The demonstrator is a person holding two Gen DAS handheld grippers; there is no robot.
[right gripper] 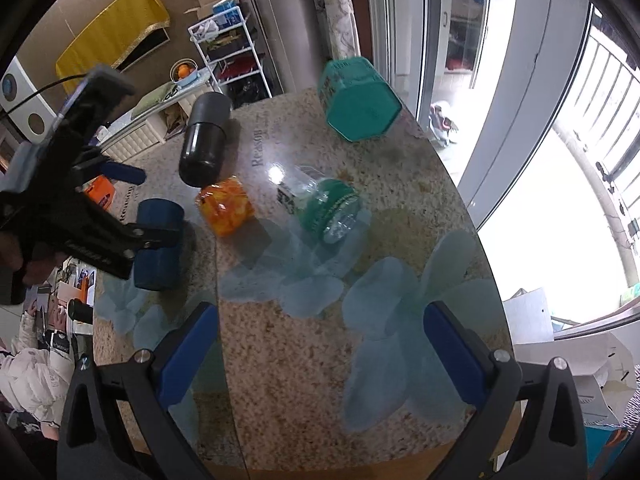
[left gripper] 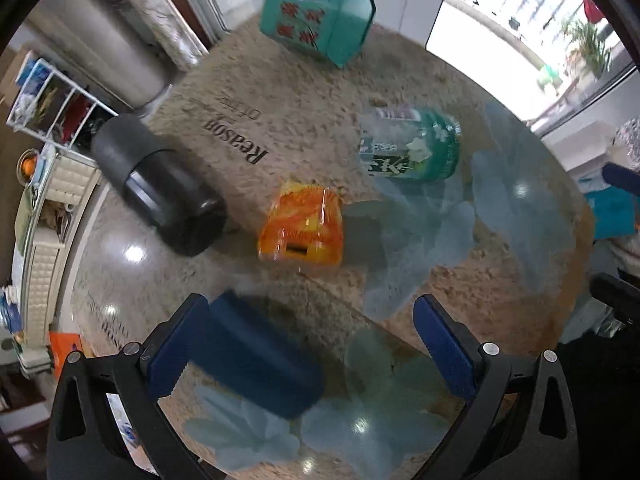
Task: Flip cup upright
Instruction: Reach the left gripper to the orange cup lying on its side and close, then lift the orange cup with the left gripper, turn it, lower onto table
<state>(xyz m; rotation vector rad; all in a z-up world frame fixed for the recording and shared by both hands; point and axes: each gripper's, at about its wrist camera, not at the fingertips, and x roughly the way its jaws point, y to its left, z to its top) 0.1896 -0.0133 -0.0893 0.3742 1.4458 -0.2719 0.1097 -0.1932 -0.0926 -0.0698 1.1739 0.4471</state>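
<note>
Right gripper [right gripper: 316, 356]: nearest item in the right wrist view; blue pads spread wide, nothing between them; it hangs over the near part of the table.
Left gripper [left gripper: 312, 344]: fingers spread wide. In the left wrist view the dark blue cup overlaps the left-hand pad; whether that pad touches the cup cannot be told. No grip across the cup is visible.
Dark blue cup [left gripper: 256, 356]: the task object. It lies on its side near the table's edge, partly between the left gripper's fingers. In the right wrist view the cup [right gripper: 158, 244] sits directly behind the left gripper's black finger frame.
Table [right gripper: 304, 364]: speckled stone-pattern top under a glossy sheet, with pale blue flower prints and the printed word "Reason".
Orange packet [left gripper: 302, 226]: transparent wrap, flat on the table just beyond the cup, near the centre.
Green bottle [left gripper: 412, 144]: clear body with a green label, lying on its side, to the right of the orange packet and apart from it.
Black cylinder [left gripper: 156, 186]: lying on its side, left of the orange packet, close to it.
Teal box [left gripper: 318, 16]: hexagonal, red pattern on one face, at the far edge of the table.
White shelf rack [right gripper: 230, 46]: beyond the table, on the floor.
</note>
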